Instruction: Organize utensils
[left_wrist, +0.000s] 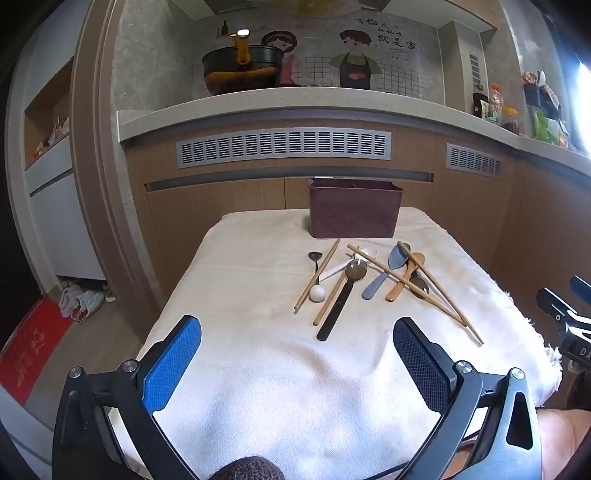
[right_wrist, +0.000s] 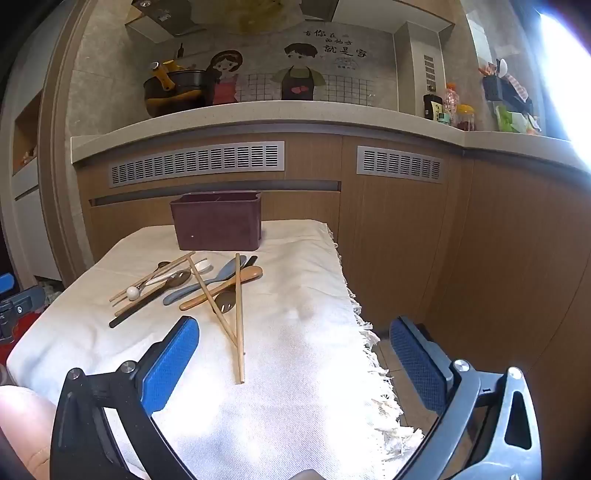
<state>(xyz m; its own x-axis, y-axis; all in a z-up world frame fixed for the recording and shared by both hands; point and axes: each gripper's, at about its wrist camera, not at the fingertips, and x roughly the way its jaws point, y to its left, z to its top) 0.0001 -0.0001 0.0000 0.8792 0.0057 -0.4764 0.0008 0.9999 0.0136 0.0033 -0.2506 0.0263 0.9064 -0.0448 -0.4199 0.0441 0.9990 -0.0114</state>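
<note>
A dark red-brown utensil box (left_wrist: 355, 212) (right_wrist: 217, 220) stands at the far end of a small table covered by a white cloth (left_wrist: 258, 369) (right_wrist: 295, 369). In front of it lies a loose pile: several wooden chopsticks (left_wrist: 439, 291) (right_wrist: 239, 317), a black-handled spoon (left_wrist: 338, 301) (right_wrist: 147, 301), a grey-blue spoon (left_wrist: 384, 275) (right_wrist: 207, 282), a wooden spoon (left_wrist: 404, 282) (right_wrist: 225, 286) and a white ball-ended spoon (left_wrist: 317, 293) (right_wrist: 133, 292). My left gripper (left_wrist: 297, 363) hangs open above the cloth's near part, short of the pile. My right gripper (right_wrist: 295, 363) is open too, near the cloth's fringed right edge, holding nothing.
Wooden cabinet fronts with grey vents (left_wrist: 282, 147) rise just behind the table under a pale counter carrying a black pot (left_wrist: 240, 72) and jars (right_wrist: 463, 116). A red mat (left_wrist: 29, 354) and slippers lie on the floor at left. The right gripper's body (left_wrist: 569, 325) shows at the left view's edge.
</note>
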